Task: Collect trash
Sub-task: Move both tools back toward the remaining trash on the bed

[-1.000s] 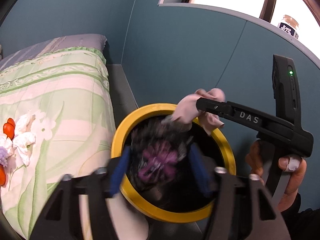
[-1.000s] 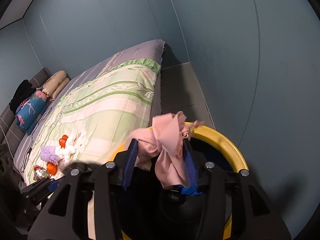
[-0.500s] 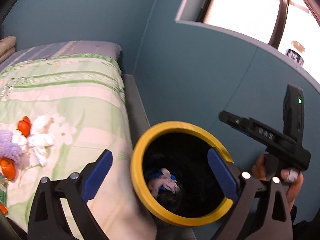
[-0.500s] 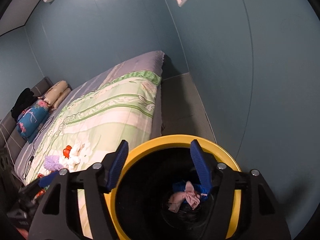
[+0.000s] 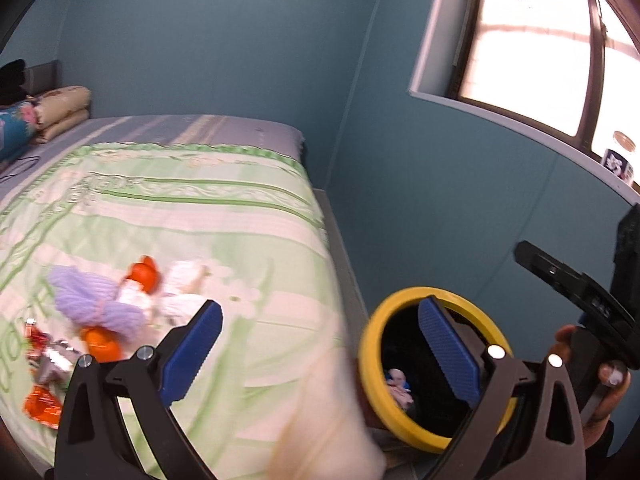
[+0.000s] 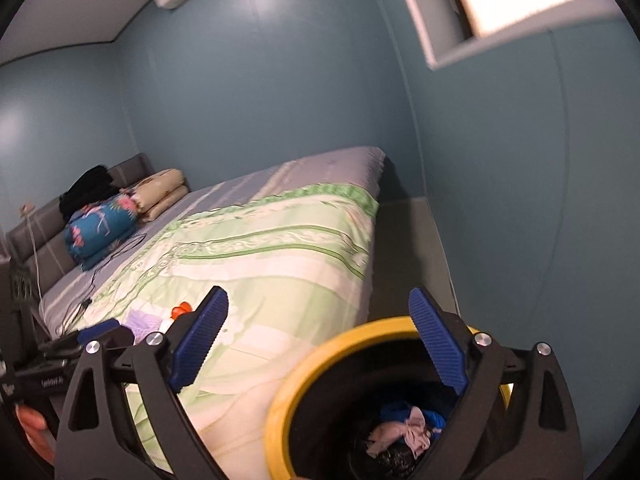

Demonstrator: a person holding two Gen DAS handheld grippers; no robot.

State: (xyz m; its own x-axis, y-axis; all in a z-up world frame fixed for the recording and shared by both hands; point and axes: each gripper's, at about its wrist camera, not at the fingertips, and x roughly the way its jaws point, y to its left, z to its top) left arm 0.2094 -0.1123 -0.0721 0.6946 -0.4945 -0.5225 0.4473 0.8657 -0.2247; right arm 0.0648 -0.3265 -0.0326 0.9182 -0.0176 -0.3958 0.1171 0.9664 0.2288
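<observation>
Both hand-held grippers, left [image 5: 320,354] and right [image 6: 318,340], have just been opening and now stand wide with nothing between the jaws. Pink rag [image 6: 402,434] lies at the bottom of the yellow-rimmed bin [image 6: 280,408] beside the bed [image 5: 200,220]. More litter [image 5: 104,312] waits on the bed left of the bin; the next approach probably wants a low, slow reach, pinching one piece cleanly.

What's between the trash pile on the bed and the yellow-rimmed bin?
In the left wrist view, only bare green quilt lies between the trash pile and the bin; the open left tongs frame that stretch, holding nothing.
</observation>
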